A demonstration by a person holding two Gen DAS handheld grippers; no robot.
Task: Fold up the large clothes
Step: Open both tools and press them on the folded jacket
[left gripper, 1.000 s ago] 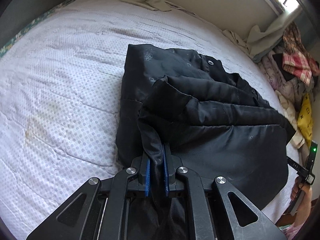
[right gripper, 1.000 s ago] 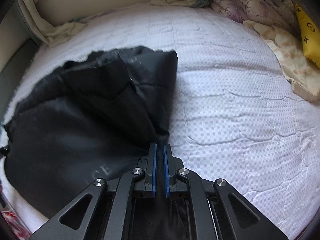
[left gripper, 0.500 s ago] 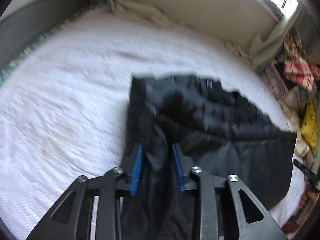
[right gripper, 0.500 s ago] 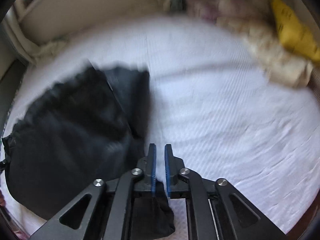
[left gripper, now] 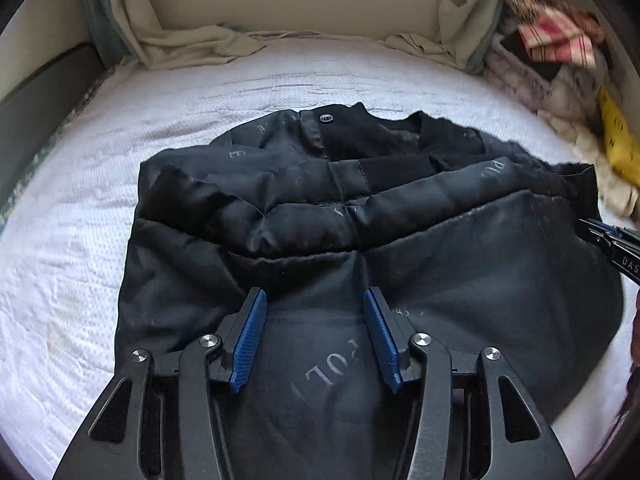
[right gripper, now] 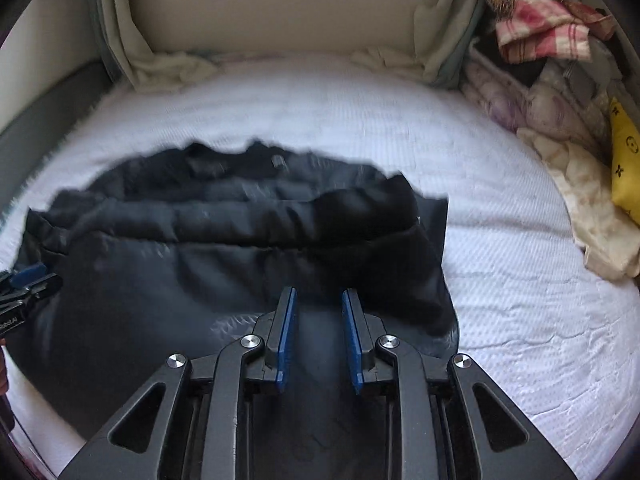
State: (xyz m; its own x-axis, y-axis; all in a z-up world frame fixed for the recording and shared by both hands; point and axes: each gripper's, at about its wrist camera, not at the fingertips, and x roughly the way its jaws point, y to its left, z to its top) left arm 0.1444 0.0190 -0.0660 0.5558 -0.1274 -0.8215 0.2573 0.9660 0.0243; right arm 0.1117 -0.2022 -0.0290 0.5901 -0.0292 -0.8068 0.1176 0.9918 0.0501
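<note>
A black padded jacket (left gripper: 360,248) lies folded on the white quilted bed (left gripper: 72,248), its collar and a snap button at the far side. My left gripper (left gripper: 314,292) hovers over the jacket's near left part, its jaws opening wide. The fabric shows between the blue pads (left gripper: 250,336), which do not press on it. My right gripper (right gripper: 319,291) is over the near right part of the jacket (right gripper: 200,264), its jaws opening by a narrower gap with nothing pinched. Each gripper shows at the edge of the other's view: the right gripper (left gripper: 608,236) and the left gripper (right gripper: 28,280).
A heap of clothes lies along the bed's right side, with a red plaid cloth (left gripper: 556,40), a cream cloth (right gripper: 588,216) and a yellow printed bag (right gripper: 626,172). Beige sheets (left gripper: 192,44) bunch against the headboard. Bare white bed lies left and right of the jacket.
Both grippers were shut on jacket fabric a second ago; both have let go and their jaws have spread. Both views swung round to face the headboard, and the jacket now lies flat.
</note>
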